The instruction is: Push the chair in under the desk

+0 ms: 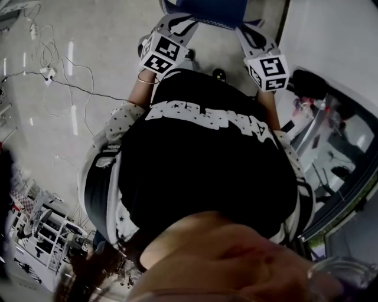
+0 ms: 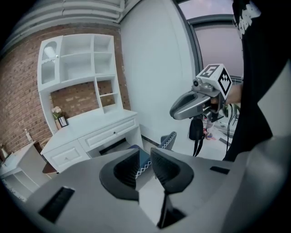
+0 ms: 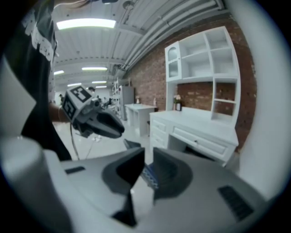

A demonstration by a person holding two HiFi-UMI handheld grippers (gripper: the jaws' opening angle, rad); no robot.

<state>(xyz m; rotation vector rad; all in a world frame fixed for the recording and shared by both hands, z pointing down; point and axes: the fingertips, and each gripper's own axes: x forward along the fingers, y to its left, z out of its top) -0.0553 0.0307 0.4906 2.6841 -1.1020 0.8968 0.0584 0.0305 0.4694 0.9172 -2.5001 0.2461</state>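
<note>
Chair [image 1: 207,10] stands out from the surface [image 2: 95,123], just ahead of your left gripper [image 2: 145,164], jaws apart, and right gripper [image 3: 148,164], jaws barely apart.

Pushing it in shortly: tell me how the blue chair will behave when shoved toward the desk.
The blue chair will probably slide easily: the floor looks smooth and glossy. Its trimmed raised edge looks upholstered, so it may give slightly under a push. A high push could tip it; I can't make out its base.
</note>
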